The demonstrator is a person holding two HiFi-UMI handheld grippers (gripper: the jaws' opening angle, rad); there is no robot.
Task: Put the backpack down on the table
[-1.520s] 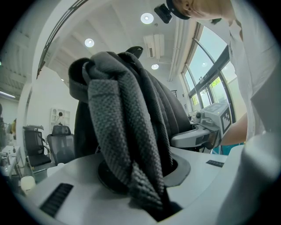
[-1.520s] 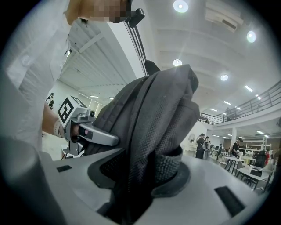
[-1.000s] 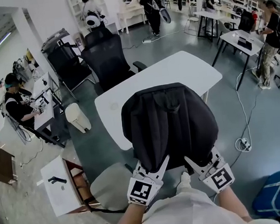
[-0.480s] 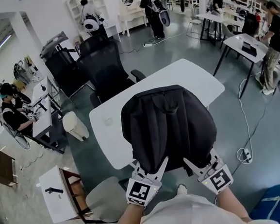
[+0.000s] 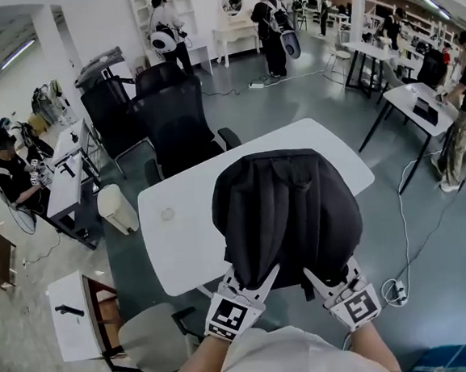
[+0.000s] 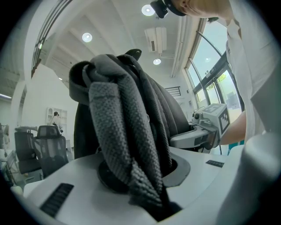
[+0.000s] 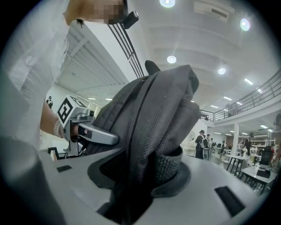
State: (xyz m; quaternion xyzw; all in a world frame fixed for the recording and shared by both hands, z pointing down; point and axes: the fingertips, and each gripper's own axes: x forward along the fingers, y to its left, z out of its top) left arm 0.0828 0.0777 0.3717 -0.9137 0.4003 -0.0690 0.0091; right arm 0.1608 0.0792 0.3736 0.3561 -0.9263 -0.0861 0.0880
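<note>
Holding the backpack (image 5: pixel 288 213) by its near end, I judge it hangs over the near half of the white table (image 5: pixel 177 243), its long axis running away from me. It is black, soft and slumped, with coarse mesh straps. The left gripper (image 5: pixel 255 276) pinches a thin strap (image 6: pixel 127 149) almost flat, while the right gripper (image 5: pixel 330 271) clamps a thicker padded fold (image 7: pixel 164 145). Both sit level, so the coming move looks straight down.
</note>
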